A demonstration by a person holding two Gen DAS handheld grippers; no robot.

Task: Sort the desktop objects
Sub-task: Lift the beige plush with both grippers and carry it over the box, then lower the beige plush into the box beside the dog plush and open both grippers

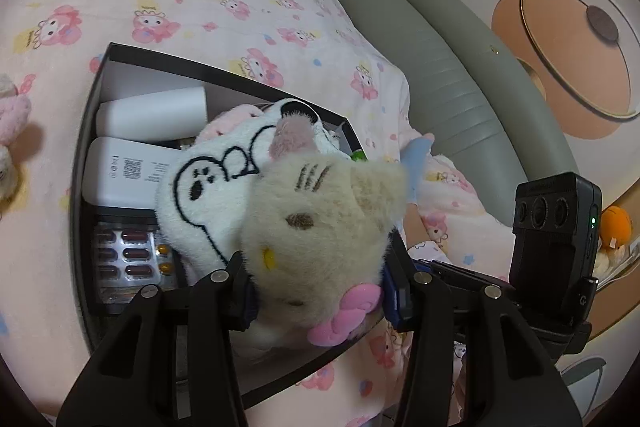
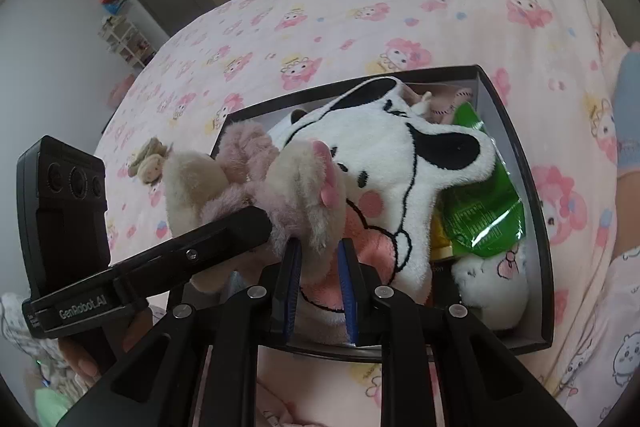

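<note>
Over box: cream fluffy cat plush toy w/ pink bow, above dark rectangular cardboard box for drop-in.
Left tongs: clamped on plush head.
Right tongs: narrow gap, pinching plush's foot, steadying it.

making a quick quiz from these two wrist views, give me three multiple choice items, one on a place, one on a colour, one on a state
1. Where do the pill packs lie?
A. inside the box
B. on the bedsheet beside the box
C. on the grey sofa

2. What colour is the bow on the cat plush?
A. blue
B. pink
C. green

3. How does the left gripper stand?
A. open and away from everything
B. shut on the white bottle
C. shut on the cat plush

Answers
1. A: the blister packs sit within the dark walls of the box, below the white bottle.
2. B: the bow by the plush's ear is plainly pink.
3. C: the plush head is squeezed between both blue pads in the left wrist view.
</note>
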